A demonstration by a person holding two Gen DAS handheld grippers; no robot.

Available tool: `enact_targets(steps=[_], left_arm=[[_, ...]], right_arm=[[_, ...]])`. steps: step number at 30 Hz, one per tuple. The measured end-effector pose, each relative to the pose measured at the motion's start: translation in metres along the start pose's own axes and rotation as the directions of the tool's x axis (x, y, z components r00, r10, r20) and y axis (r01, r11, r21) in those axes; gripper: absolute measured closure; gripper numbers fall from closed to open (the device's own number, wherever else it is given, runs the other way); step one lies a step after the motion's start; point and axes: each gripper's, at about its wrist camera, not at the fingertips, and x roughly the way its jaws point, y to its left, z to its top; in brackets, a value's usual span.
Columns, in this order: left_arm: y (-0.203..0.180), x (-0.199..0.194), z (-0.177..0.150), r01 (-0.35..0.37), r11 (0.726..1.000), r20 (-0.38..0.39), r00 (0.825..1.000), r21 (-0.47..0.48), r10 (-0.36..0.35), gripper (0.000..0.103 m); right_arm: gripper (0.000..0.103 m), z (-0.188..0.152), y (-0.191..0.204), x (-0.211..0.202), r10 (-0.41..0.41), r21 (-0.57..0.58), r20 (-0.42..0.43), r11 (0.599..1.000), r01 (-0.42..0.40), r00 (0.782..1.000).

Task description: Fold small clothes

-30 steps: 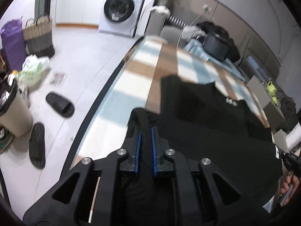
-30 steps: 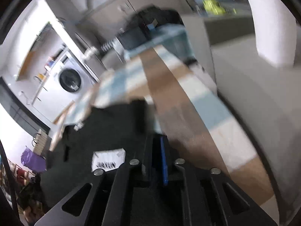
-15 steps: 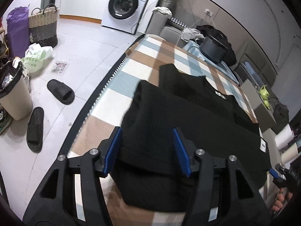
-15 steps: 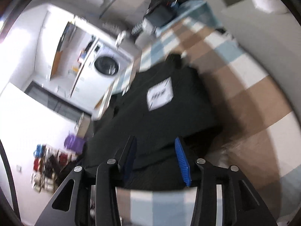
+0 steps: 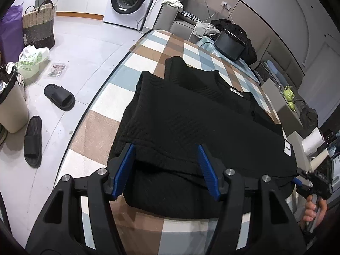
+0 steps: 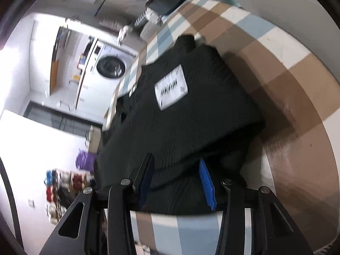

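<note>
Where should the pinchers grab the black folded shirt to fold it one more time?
Probably the near folded edge of the black shirt, coming from the near side of the checked table. That edge lies thick and raised before the open left gripper, so fingers can slide under.

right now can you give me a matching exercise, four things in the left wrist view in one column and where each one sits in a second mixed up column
Things:
1. black garment
2. washing machine
3. woven basket
4. black slippers

Places:
A. on the floor next to the purple bag
B. against the far wall, beside the grey sofa
C. lying folded on the checked tablecloth
D. on the floor tiles left of the table, near the bin

Pairs: 1-C, 2-B, 3-A, 4-D
</note>
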Motion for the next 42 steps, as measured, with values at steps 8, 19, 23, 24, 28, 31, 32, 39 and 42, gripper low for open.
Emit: enact_targets(steps=[8,19,23,24,28,31,32,39,42], left_arm=[[0.004,0.006,-0.005,0.061,0.998,-0.068,0.996,-0.014,-0.062,0.045],[0.017,0.015,-0.009,0.144,0.986,-0.156,0.976,-0.078,-0.155,0.045],[0.023,0.027,-0.002,0.106,0.989,-0.123,0.985,-0.107,-0.119,0.044],[0.025,0.031,0.0,0.099,0.988,-0.118,0.987,-0.118,-0.113,0.044],[0.024,0.041,0.011,0.081,0.984,-0.061,0.994,-0.159,-0.092,0.044],[0.018,0.038,0.019,0.131,0.979,-0.001,0.991,-0.158,-0.133,0.044],[0.014,0.035,0.023,0.142,0.98,0.028,0.99,-0.142,-0.139,0.044],[0.007,0.05,0.04,0.122,0.982,0.05,0.992,-0.141,-0.116,0.09],[0.009,0.052,0.046,0.119,0.98,0.073,0.991,-0.157,-0.108,0.098]], right_arm=[[0.058,0.016,0.005,-0.001,0.034,0.014,0.145,0.999,-0.036,0.989],[0.058,0.014,0.002,0.006,-0.018,0.001,0.14,1.0,0.018,0.99],[0.057,0.012,0.002,0.006,-0.013,-0.001,0.144,1.0,0.013,0.989],[0.057,0.011,0.002,0.006,-0.012,-0.002,0.143,1.0,0.013,0.99],[0.057,0.01,0.001,0.004,-0.005,-0.003,0.146,1.0,0.006,0.989],[0.057,0.009,0.0,0.003,0.002,0.002,0.148,1.0,-0.002,0.989],[0.057,0.009,0.0,0.003,0.003,0.0,0.149,1.0,-0.003,0.989],[0.059,0.011,-0.004,0.003,-0.022,0.004,0.187,1.0,0.022,0.982],[0.08,0.015,-0.001,0.002,-0.04,-0.007,0.213,0.999,0.042,0.976]])
